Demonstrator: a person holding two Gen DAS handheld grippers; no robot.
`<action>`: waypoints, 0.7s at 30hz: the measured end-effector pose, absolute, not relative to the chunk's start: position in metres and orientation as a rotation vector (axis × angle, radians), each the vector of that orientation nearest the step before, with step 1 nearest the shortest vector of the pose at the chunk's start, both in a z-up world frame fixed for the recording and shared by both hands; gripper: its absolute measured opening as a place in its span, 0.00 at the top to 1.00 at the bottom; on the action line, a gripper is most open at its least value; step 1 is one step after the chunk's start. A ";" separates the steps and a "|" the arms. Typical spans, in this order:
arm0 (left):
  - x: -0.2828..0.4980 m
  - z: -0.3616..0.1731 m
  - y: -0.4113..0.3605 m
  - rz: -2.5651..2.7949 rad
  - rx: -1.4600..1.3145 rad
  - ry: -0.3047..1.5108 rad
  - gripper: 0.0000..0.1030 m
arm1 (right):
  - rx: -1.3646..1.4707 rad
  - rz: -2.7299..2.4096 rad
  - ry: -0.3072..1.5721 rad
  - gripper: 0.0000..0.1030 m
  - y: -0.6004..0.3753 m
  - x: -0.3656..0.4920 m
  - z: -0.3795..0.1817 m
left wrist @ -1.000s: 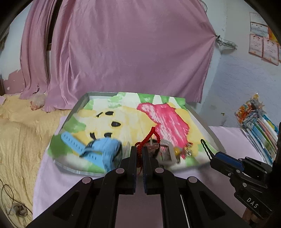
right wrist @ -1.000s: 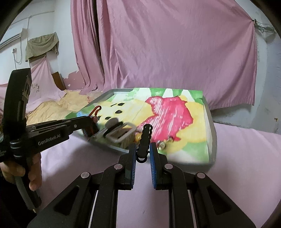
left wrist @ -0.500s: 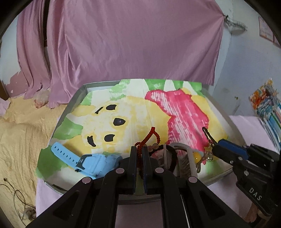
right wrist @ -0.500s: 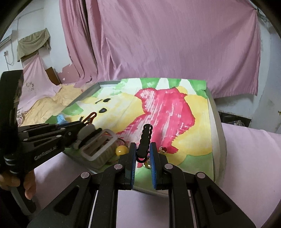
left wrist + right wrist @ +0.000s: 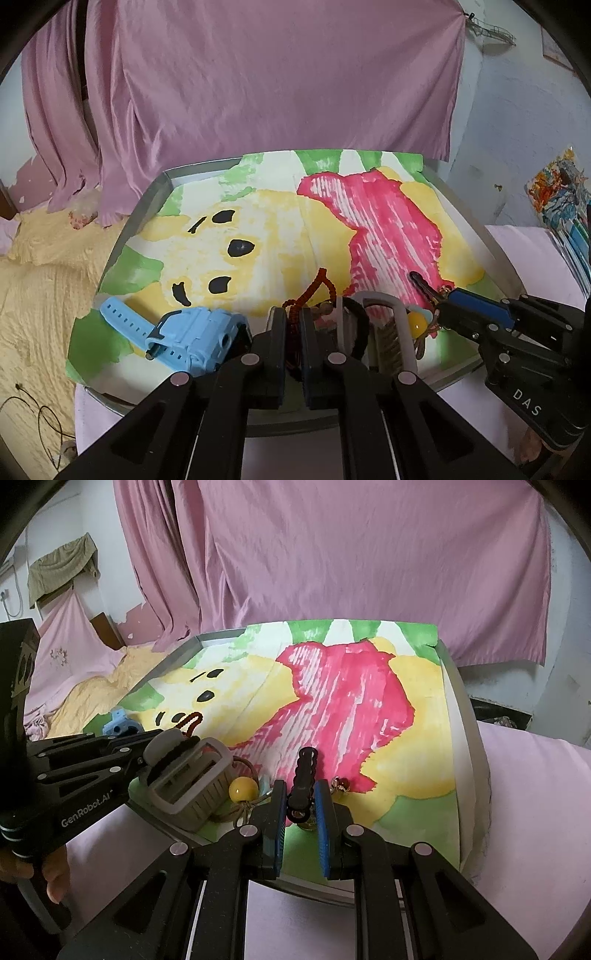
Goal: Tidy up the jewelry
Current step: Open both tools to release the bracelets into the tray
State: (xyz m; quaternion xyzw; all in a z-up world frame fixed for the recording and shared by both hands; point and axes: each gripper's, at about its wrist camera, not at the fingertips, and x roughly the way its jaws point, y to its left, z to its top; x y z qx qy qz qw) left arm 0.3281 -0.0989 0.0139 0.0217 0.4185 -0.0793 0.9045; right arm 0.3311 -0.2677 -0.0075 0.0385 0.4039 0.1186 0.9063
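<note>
The left gripper (image 5: pixel 292 323) is clamped on a red beaded cord bracelet (image 5: pixel 320 284), the right gripper (image 5: pixel 300 803) on a black wavy hair clip (image 5: pixel 303 775), both over the near edge of the painted metal tray (image 5: pixel 467 738).

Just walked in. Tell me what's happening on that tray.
A person holds a gripper in each hand over a tray lined with a painted sheet. The left gripper is shut on a red beaded cord; the right gripper is shut on a black wavy hair clip. A blue watch, a small grey basket and a yellow bead sit near the tray's near edge.
</note>
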 end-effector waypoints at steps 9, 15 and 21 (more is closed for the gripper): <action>0.328 0.013 -0.099 -0.155 0.047 0.870 0.77 | 0.100 0.243 0.830 0.87 -0.271 0.329 -0.008; 0.324 0.013 -0.097 -0.154 0.035 0.861 0.63 | 0.117 0.226 0.795 0.84 -0.277 0.322 -0.004; 0.316 0.021 -0.094 -0.151 0.013 0.829 0.51 | 0.127 0.203 0.752 0.77 -0.282 0.315 0.003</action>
